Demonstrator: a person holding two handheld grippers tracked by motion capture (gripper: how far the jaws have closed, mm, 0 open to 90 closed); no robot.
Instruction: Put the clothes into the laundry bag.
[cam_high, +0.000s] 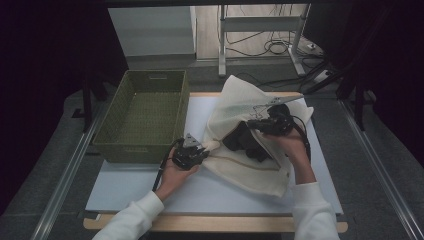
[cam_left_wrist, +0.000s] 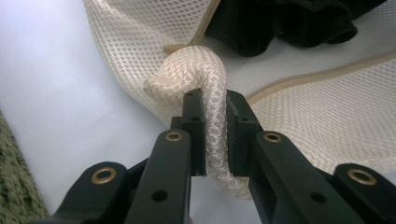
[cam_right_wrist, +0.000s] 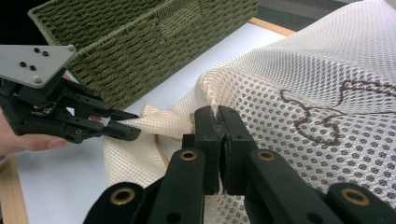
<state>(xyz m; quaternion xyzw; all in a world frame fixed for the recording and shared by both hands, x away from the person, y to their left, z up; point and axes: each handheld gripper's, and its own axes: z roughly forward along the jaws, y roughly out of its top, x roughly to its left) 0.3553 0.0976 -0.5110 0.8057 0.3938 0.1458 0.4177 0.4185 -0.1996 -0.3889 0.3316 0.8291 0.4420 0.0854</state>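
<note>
While both clamp mesh bag (cam_high: 250, 165) edges, L hand-held gripper (cam_left_wrist: 215, 116), R hand-held gripper (cam_right_wrist: 218, 126)

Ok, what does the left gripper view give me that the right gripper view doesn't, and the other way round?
Left gripper view alone: a black garment lying at the opening of the cream mesh laundry bag, and the left gripper pinching a bunched roll of that mesh.

Right gripper view alone: the brown embroidered motif on the bag, the light wooden table edge, and the right gripper shut on a mesh fold.

Both: the bag, the white table mat and the green woven basket.
</note>
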